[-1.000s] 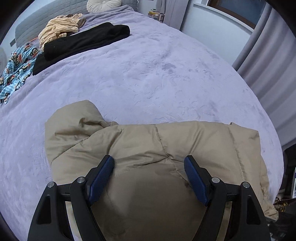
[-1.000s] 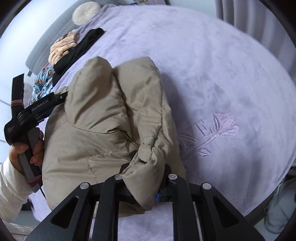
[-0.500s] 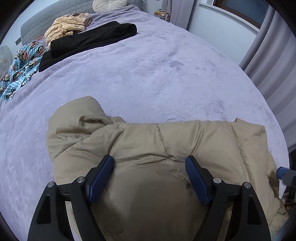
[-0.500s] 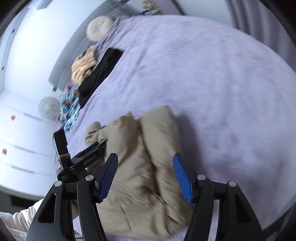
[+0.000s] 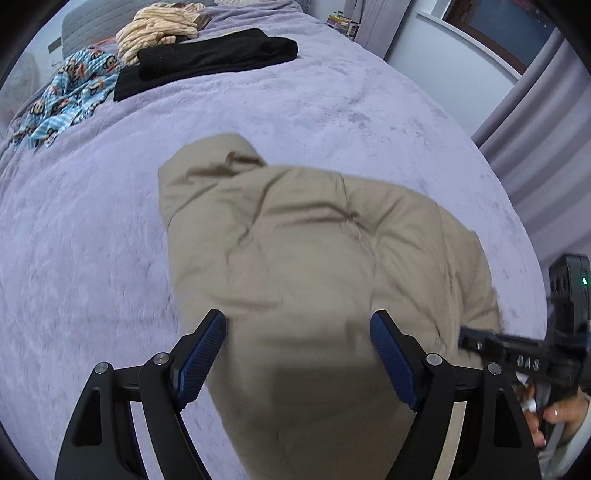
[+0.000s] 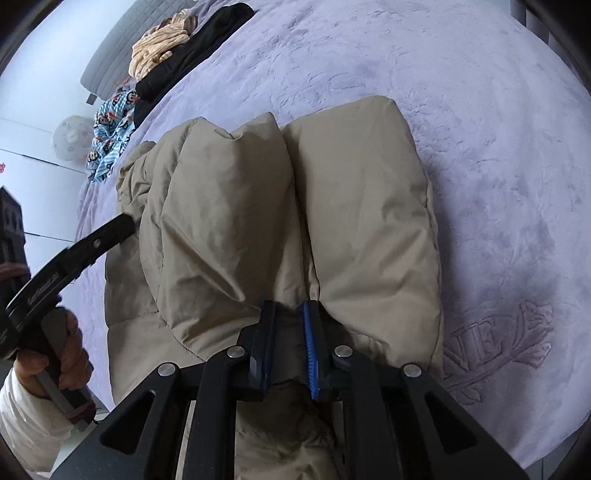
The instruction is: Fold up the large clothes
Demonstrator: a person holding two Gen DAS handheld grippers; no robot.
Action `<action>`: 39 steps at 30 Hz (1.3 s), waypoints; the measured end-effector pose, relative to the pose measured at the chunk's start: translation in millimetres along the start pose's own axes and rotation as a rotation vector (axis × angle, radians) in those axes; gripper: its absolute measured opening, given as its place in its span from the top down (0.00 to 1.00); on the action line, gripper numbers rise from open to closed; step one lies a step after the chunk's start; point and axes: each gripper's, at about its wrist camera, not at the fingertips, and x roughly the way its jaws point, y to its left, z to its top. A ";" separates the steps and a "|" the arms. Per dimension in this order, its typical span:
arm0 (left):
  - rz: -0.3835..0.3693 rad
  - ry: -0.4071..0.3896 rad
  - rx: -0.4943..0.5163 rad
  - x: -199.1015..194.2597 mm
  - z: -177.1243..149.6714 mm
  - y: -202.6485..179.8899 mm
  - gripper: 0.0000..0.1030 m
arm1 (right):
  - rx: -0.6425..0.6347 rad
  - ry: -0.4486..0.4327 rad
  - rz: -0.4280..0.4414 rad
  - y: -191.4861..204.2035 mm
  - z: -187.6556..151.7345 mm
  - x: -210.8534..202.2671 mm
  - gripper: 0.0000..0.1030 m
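Left wrist view: a tan padded jacket (image 5: 325,258) lies bunched on the bed (image 5: 92,240), which is covered in a lilac plush blanket. The left gripper (image 5: 297,356) hangs over the jacket's near part with its blue-padded fingers (image 5: 201,356) set wide; fabric shows between them, but the pads do not press on it. At the right edge the right gripper (image 5: 517,354) reaches to the jacket's side, with a hand (image 5: 554,413) on its handle. At the far end of the bed lie a black garment (image 5: 207,59), a cream striped garment (image 5: 162,26) beside it, and a blue printed cloth (image 5: 74,92) to the left. Grey curtains (image 5: 535,140) hang at the right.

Right wrist view: the jacket (image 6: 277,221) fills the middle of the frame, folded into two puffed lobes that lie side by side and touch. The right gripper (image 6: 288,347) is closing; its fingers (image 6: 308,350) stand narrow and pinch a fold of jacket fabric at the seam between the lobes. At the left edge the left gripper (image 6: 110,232) reaches toward the jacket's far side, held by a hand (image 6: 66,354) with a white sleeve (image 6: 26,417). An embossed leaf motif (image 6: 498,354) marks the blanket to the right of the jacket. The black garment (image 6: 192,48), striped garment (image 6: 162,48) and printed cloth (image 6: 110,129) lie near the grey headboard (image 6: 110,59).
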 end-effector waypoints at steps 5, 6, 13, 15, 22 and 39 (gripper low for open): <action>-0.020 0.064 -0.063 -10.5 -57.4 4.5 0.21 | -0.001 0.015 0.010 -1.7 -1.8 -4.4 0.86; -0.018 0.073 -0.084 -8.8 -64.7 5.6 0.21 | -0.008 0.018 0.012 -1.5 -2.6 -6.9 0.86; 0.018 0.078 -0.161 -5.6 -83.8 8.8 0.12 | -0.104 0.015 0.037 11.2 -11.0 -45.5 0.82; 0.030 0.078 -0.149 -7.5 -81.2 7.1 0.12 | -0.128 0.006 0.057 14.8 -18.1 -57.6 0.82; 0.001 0.081 -0.145 -11.8 -86.9 8.6 0.12 | -0.127 0.071 0.015 9.3 -50.6 -55.2 0.82; -0.038 0.092 -0.027 -16.7 -109.0 13.2 0.11 | -0.063 0.043 -0.130 24.5 -71.4 -19.0 0.82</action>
